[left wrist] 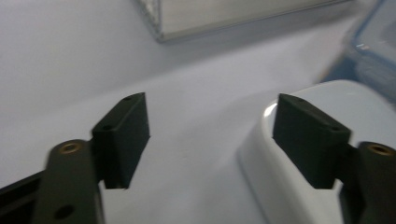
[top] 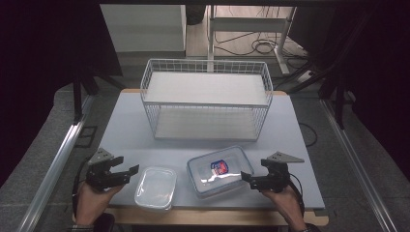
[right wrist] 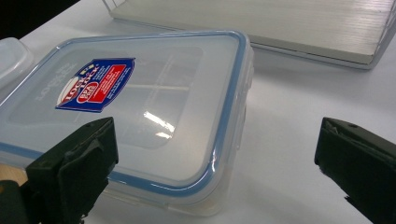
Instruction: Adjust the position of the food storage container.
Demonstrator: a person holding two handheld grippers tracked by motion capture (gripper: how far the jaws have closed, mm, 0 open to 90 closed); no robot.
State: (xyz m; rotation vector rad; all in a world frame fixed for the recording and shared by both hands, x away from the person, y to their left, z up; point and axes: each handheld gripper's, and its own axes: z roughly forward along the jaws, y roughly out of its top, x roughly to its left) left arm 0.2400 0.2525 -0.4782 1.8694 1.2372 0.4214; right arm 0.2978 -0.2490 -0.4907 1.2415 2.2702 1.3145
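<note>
Nothing lifted yet: left tool open beside small clear container, right tool wide open at blue-rimmed lidded box (both near tabletop front edge); wire basket behind holds nothing, so all moving remains

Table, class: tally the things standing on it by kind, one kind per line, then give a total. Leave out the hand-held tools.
Plastic boxes with lids: 2, a small clear box and a bigger blue-rimmed box
Wire baskets: 1, the white wire basket at the far side of the table
Total: 3
</note>
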